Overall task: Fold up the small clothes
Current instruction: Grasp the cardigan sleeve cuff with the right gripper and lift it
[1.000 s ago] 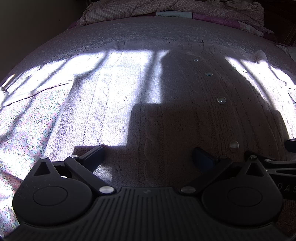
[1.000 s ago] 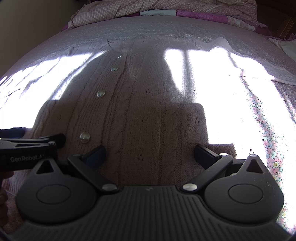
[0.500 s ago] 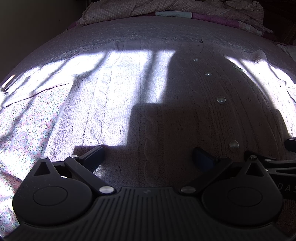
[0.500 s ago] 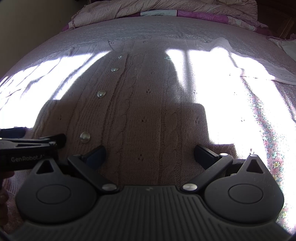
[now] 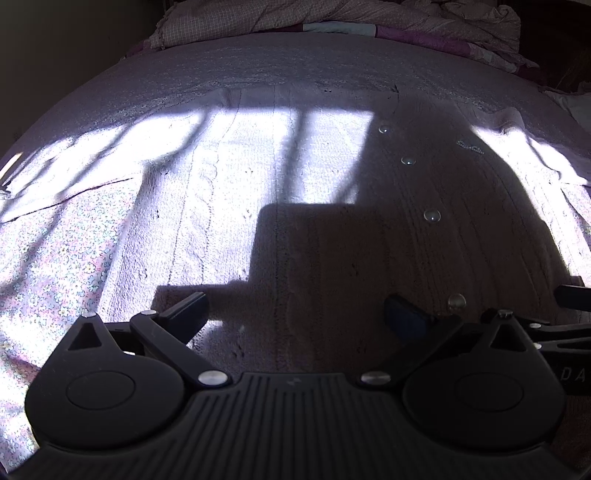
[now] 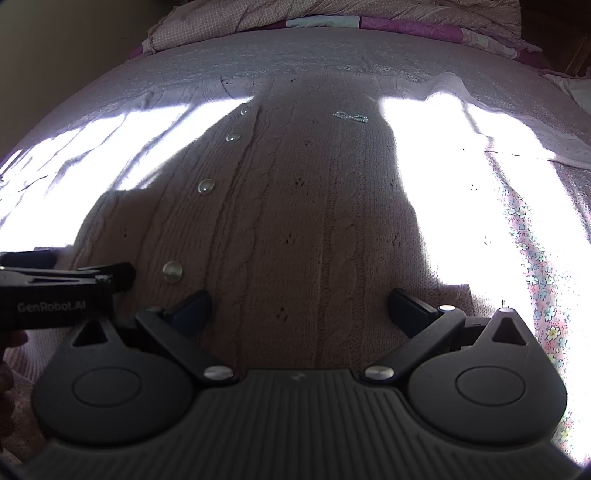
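Observation:
A pale pink cable-knit cardigan [image 5: 314,258] lies flat on the bed, buttoned, hem toward me; it also shows in the right wrist view [image 6: 295,221]. A row of clear round buttons [image 5: 431,215] [image 6: 206,186] runs up its front. A small beaded bow [image 6: 350,116] sits near the chest. My left gripper [image 5: 295,314] is open, low over the hem left of the buttons. My right gripper [image 6: 299,306] is open, low over the hem right of the buttons. Each gripper shows at the edge of the other's view [image 6: 66,291] [image 5: 569,325].
A floral bedsheet [image 5: 55,266] [image 6: 543,295] lies to both sides of the cardigan. A crumpled pink quilt [image 5: 332,18] is piled at the head of the bed. Strong sun patches and shadows cross the fabric.
The shadow over the cardigan's upper part has shifted and widened. Both grippers stay open over the hem, almost unmoved.

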### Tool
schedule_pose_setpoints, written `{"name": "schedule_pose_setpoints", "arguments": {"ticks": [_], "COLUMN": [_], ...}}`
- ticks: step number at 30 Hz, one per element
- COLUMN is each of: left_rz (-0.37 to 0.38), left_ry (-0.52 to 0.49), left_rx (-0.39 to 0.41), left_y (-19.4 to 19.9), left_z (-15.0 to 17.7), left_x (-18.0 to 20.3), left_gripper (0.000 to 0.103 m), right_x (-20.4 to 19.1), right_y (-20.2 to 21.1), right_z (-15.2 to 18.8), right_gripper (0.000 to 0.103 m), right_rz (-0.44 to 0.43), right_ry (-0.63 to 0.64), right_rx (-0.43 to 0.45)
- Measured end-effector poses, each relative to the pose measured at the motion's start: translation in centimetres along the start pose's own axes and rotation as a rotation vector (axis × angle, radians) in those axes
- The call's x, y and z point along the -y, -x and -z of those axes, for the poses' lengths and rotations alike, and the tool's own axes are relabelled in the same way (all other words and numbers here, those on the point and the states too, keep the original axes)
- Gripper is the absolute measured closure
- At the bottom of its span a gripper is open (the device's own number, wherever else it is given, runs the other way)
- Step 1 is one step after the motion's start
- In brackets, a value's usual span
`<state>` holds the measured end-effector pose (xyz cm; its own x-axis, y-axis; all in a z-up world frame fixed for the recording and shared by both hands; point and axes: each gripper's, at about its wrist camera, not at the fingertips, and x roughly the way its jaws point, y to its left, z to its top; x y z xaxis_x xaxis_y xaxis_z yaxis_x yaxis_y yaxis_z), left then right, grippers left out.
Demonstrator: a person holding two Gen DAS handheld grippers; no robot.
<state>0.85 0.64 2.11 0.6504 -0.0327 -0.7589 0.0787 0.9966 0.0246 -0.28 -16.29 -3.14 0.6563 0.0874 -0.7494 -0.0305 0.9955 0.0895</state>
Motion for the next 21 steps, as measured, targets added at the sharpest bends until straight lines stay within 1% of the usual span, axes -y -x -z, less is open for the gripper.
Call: {"name": "schedule_pose_setpoints", "arguments": {"ticks": [4, 6, 9, 14, 18, 21], "left_rz": [-0.008, 0.002, -0.009, -0.012, -0.018, -0.019], "left_ry": [0.014, 0.034, 0.039, 0.051, 0.059, 0.071], "left_rx": [0.015, 0.014, 0.013, -0.010, -0.042, -0.065], "left_y": [0.5, 0.5, 0.1, -1.1, -2.4, -3.4], "left_z": [-2.0, -3.2, -4.6, -6.1, -6.2, -6.5], "left_x": [-0.6, -1.0, -0.8, -0.2, 0.7, 1.1], "left_gripper": [0.000, 0.000, 0.000, 0.000, 0.000, 0.000], "right_x": [1.8, 3.1, 5.3, 10.0, 14.5, 17.7], "right_y": [1.1, 1.7, 2.3, 2.3, 0.9, 0.1], "right_z": [-1.4, -2.5, -4.2, -6.8, -8.6, -9.2], "right_gripper": [0.000, 0.000, 0.000, 0.000, 0.000, 0.000], "right_rz": [-0.077, -0.093, -0.102, -0.054, 0.017, 0.060], "right_ry": [-0.062, -0.096, -0.121, -0.184, -0.240, -0.281], "right_rx": [0.012, 0.038, 0.075, 0.131, 0.166, 0.186]}}
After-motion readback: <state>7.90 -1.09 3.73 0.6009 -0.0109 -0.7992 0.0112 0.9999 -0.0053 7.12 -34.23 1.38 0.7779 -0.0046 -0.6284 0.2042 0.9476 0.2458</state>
